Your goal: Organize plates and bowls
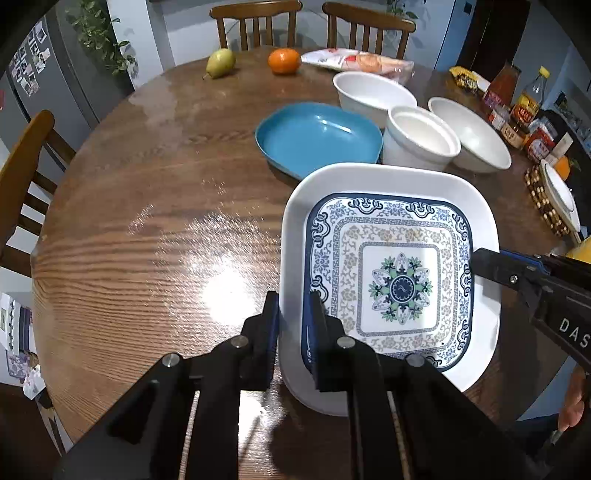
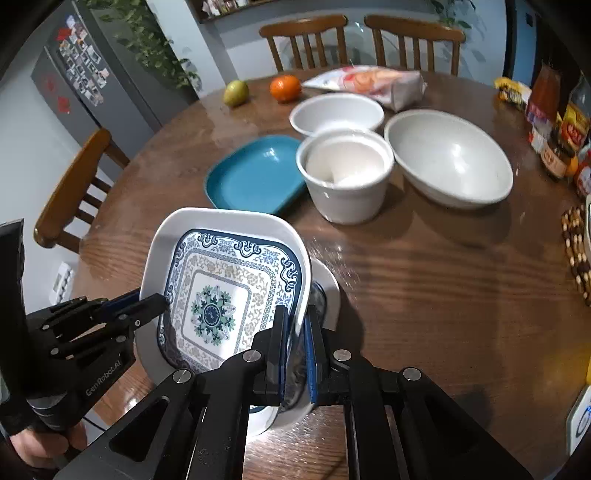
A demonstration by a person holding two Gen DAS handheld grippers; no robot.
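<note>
A square patterned plate (image 1: pixel 399 284) sits inside a larger white square plate (image 1: pixel 391 177). My left gripper (image 1: pixel 293 314) is shut on the left rims of both plates. My right gripper (image 2: pixel 295 321) is shut on the patterned plate's (image 2: pixel 221 306) right rim and tilts it up; in the left wrist view its fingertips (image 1: pixel 480 262) show at that rim. The white plate (image 2: pixel 207 221) lies under it on the table. A blue plate (image 1: pixel 317 136) lies beyond, with three white bowls: a far one (image 1: pixel 369 92), a tall one (image 1: pixel 421 140) and a wide one (image 1: pixel 476 136).
The round wooden table (image 1: pixel 147 221) holds a pear (image 1: pixel 220 62), an orange (image 1: pixel 283 61) and a snack bag (image 1: pixel 354 61) at the far edge. Bottles and jars (image 1: pixel 517 107) and a beaded trivet (image 1: pixel 543 199) stand at the right. Wooden chairs (image 1: pixel 255 22) surround it.
</note>
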